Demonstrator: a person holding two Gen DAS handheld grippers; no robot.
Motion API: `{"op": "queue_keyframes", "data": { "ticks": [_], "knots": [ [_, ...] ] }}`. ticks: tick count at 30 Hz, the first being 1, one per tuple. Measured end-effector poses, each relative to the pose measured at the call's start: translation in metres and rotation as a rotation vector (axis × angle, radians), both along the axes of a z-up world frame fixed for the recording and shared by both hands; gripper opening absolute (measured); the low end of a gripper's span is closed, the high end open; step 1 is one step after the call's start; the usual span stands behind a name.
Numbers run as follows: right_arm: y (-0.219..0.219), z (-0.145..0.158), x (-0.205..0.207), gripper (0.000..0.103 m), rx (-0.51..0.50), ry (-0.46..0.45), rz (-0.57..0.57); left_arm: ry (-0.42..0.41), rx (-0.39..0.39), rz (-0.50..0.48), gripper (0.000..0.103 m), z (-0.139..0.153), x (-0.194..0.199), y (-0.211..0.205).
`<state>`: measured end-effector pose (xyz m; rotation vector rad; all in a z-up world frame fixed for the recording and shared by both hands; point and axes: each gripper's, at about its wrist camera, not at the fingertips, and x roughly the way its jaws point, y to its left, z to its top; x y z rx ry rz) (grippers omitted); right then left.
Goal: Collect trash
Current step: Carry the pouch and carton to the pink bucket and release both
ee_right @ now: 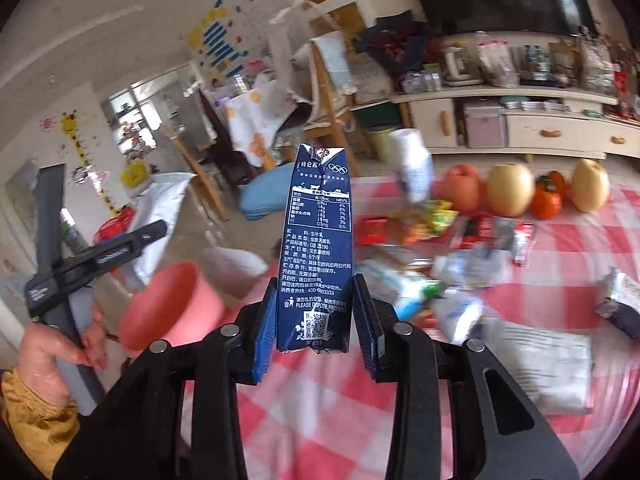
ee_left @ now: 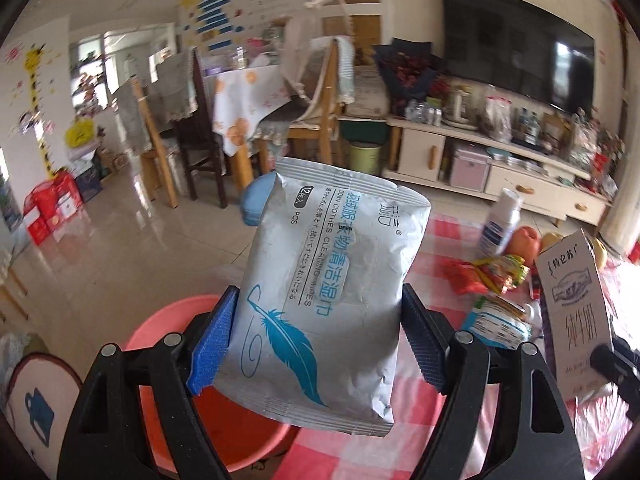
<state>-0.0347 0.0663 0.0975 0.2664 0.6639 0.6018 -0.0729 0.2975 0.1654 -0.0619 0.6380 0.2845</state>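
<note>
Above checked tablecloth (ee_right: 320, 420): "CLOTHES CLEANING WIPES" pack (ee_left: 324, 292) in left gripper (ee_left: 320, 332), "PLEASE DISPOSE PROPERLY" carton (ee_right: 318, 248) in right gripper (ee_right: 316, 320).

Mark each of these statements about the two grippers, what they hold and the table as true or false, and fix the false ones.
1. The left gripper holds a wipes packet. True.
2. The right gripper is empty. False: it grips a dark blue milk carton.
3. The pink bucket stands on the table. False: it sits beside the table, lower down.
4. The checked tablecloth is red and white. True.
5. Fruit lies at the table's far side. True.
</note>
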Motion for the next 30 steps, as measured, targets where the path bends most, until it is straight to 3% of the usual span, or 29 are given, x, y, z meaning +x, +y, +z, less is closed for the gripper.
{"op": "queue_keyframes", "data": {
  "ticks": [8,14,17,20,22,27,30],
  "knots": [
    [0.132,0.019,-0.003,0.037,0.013,0.016,0.231,0.054,-0.13,0.249,0.079,-0.026,-0.01,0.1],
    [0.206,0.012,0.006,0.038,-0.008,0.056,0.306,0.149,-0.241,0.357,0.079,-0.061,-0.013,0.158],
    [0.235,0.0,0.013,0.038,-0.032,0.096,0.336,0.16,-0.243,0.411,0.079,-0.072,-0.014,0.169],
    [0.242,-0.01,0.011,0.051,-0.04,0.125,0.326,0.153,-0.264,0.445,0.08,-0.077,-0.019,0.178],
    [0.236,-0.013,0.004,0.071,-0.062,0.102,0.301,0.126,-0.267,0.431,0.084,-0.078,-0.023,0.177],
    [0.208,-0.012,-0.01,0.084,-0.201,-0.015,0.191,0.038,-0.191,0.346,0.089,-0.065,-0.019,0.153],
    [0.191,-0.01,-0.015,0.085,-0.251,-0.076,0.136,0.009,-0.161,0.277,0.089,-0.056,-0.01,0.131]
  ]
}}
